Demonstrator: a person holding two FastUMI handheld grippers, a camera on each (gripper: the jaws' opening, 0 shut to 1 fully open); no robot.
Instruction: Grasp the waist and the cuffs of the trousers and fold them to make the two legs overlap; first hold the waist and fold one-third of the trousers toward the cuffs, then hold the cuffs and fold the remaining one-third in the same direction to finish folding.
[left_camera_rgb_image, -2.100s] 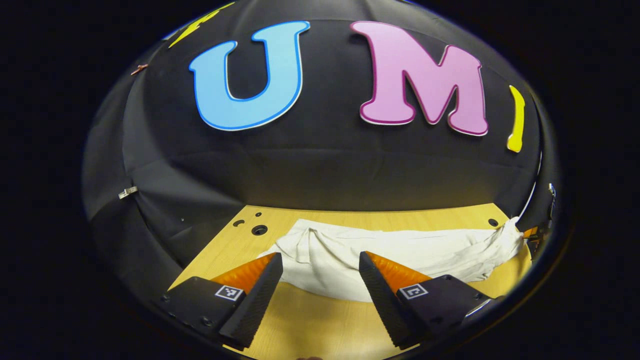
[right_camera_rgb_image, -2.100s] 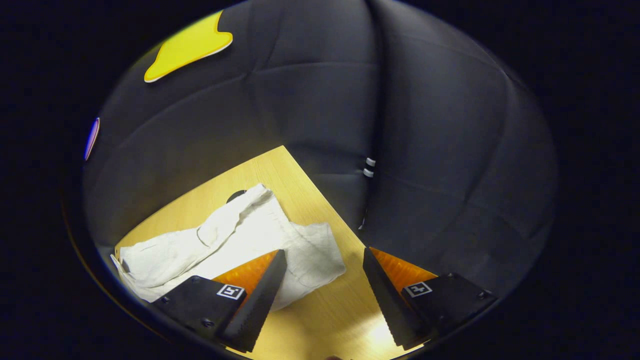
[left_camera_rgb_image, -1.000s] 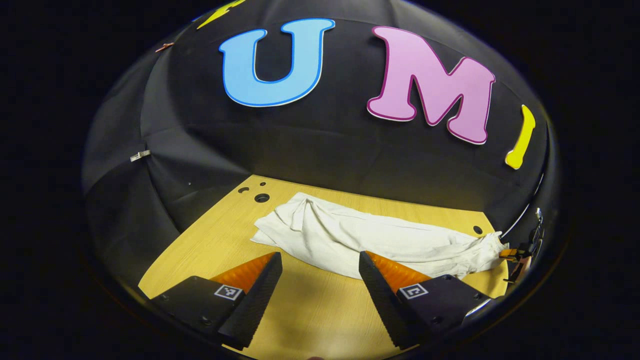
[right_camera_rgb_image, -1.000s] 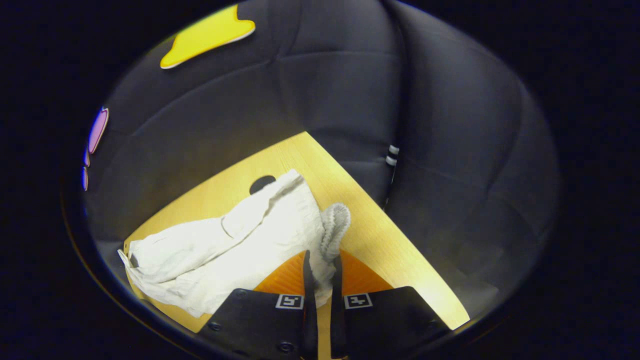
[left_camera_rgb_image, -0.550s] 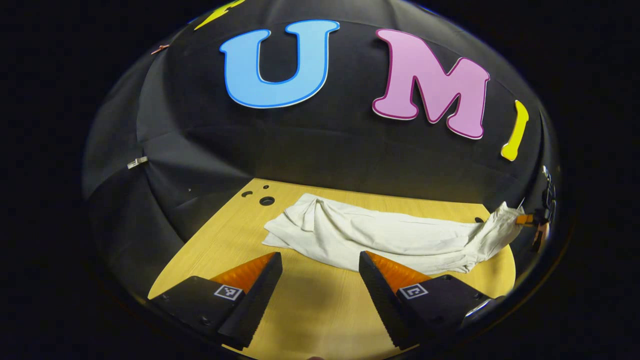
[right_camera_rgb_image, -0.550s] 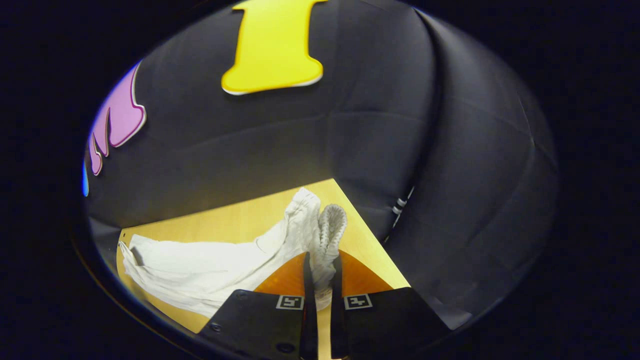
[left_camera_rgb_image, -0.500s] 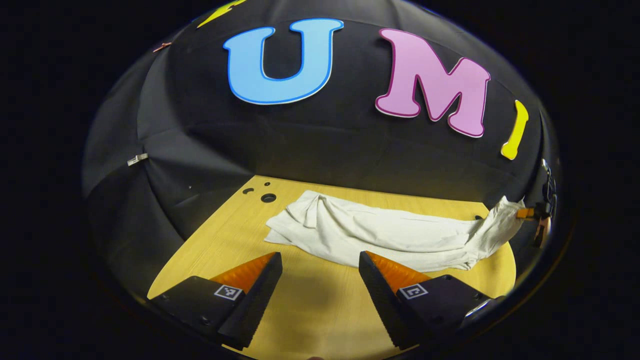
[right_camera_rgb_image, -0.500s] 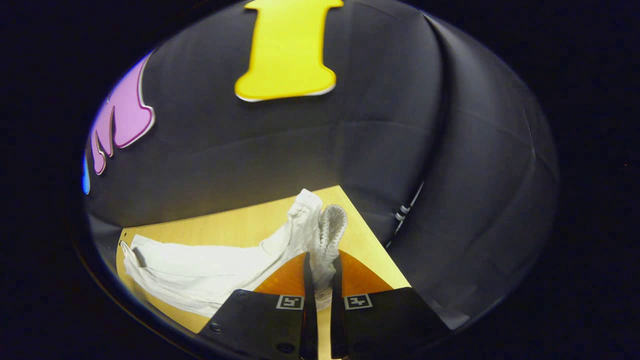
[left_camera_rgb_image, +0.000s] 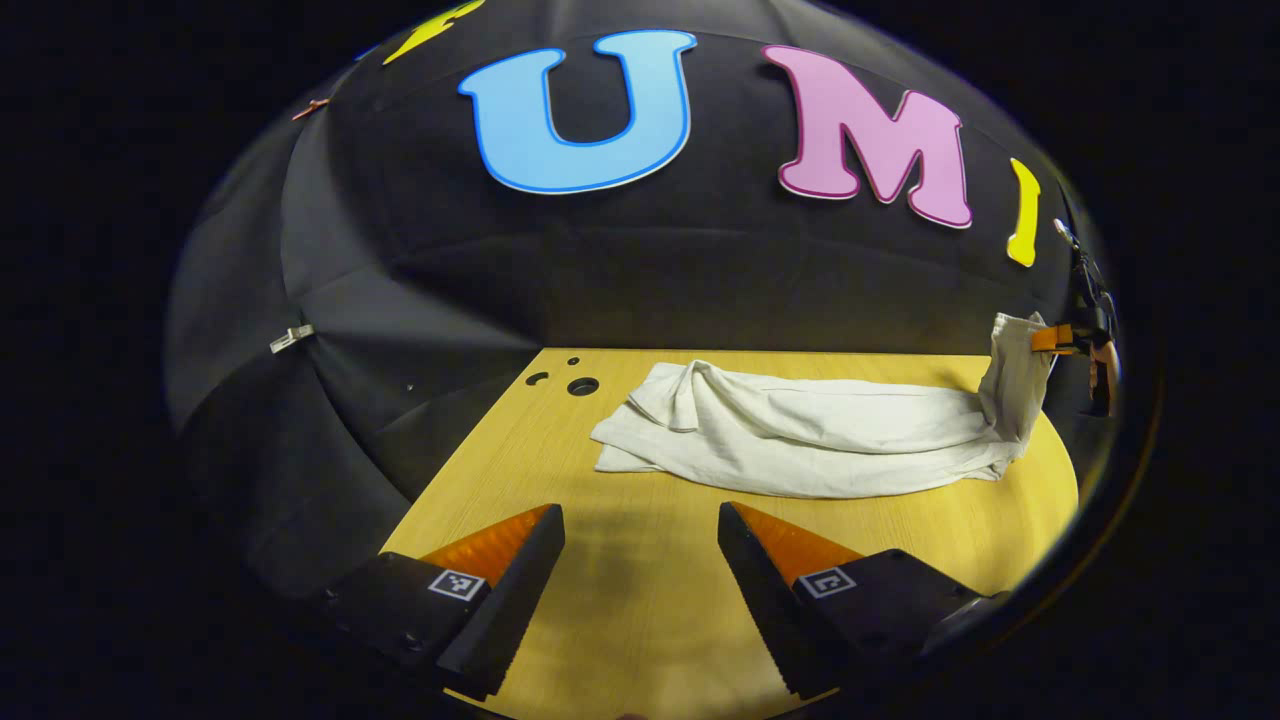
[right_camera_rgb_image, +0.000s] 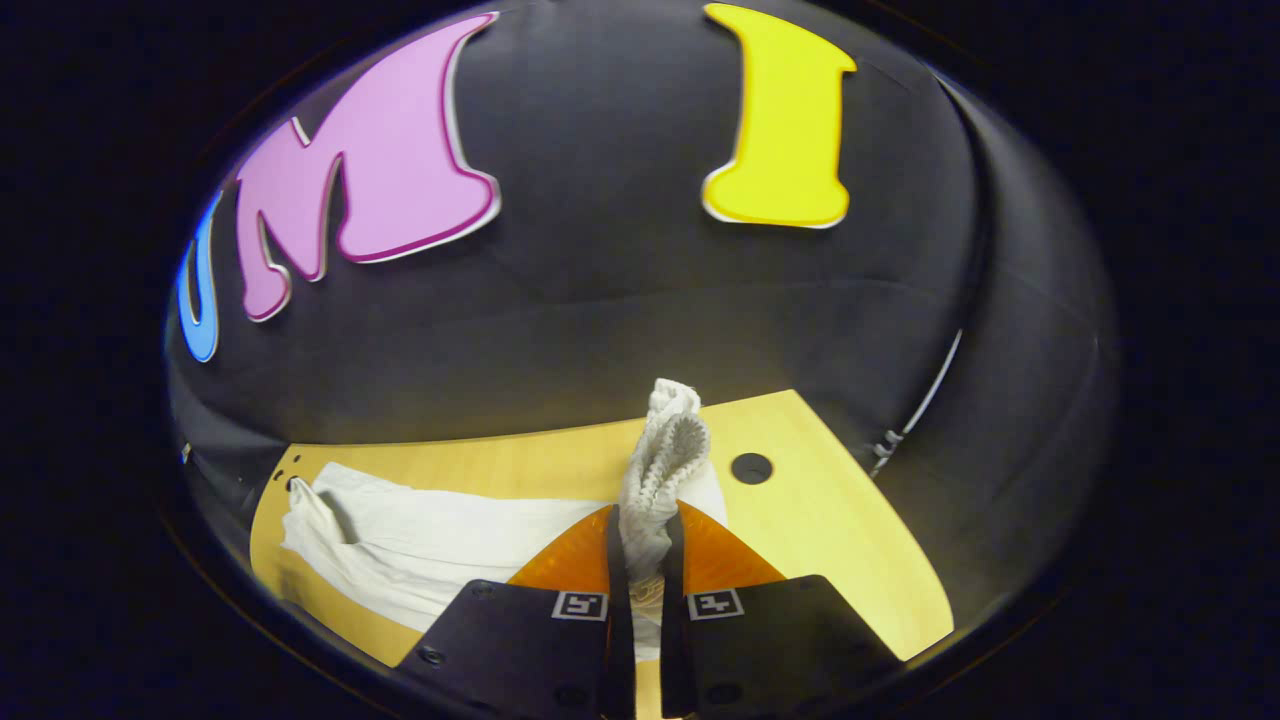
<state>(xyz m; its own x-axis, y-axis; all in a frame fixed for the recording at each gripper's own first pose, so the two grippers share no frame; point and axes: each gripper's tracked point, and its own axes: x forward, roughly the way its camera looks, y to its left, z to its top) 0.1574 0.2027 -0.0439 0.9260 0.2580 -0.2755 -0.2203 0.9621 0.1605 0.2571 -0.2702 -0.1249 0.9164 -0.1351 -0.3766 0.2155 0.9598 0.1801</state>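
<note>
While right tongs (right_camera_rgb_image: 640, 560) clench the trousers (left_camera_rgb_image: 800, 440) waist end raised off the table (left_camera_rgb_image: 620, 600), left tongs (left_camera_rgb_image: 640, 570) gape empty, cuff end ahead, long axis crosswise.

Left tool (left_camera_rgb_image: 640, 560) spread wide, holding nothing; right tool (right_camera_rgb_image: 640, 560) clamped on trousers (right_camera_rgb_image: 655, 470).

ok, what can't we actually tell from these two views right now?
- Right gripper view: its own fingers hide how much of the trousers end sits between them.
- Left gripper view: the right gripper is tiny at the rim; its grip is unreadable there.
- Both views: whether the legs overlap, hidden in bunched folds.
</note>
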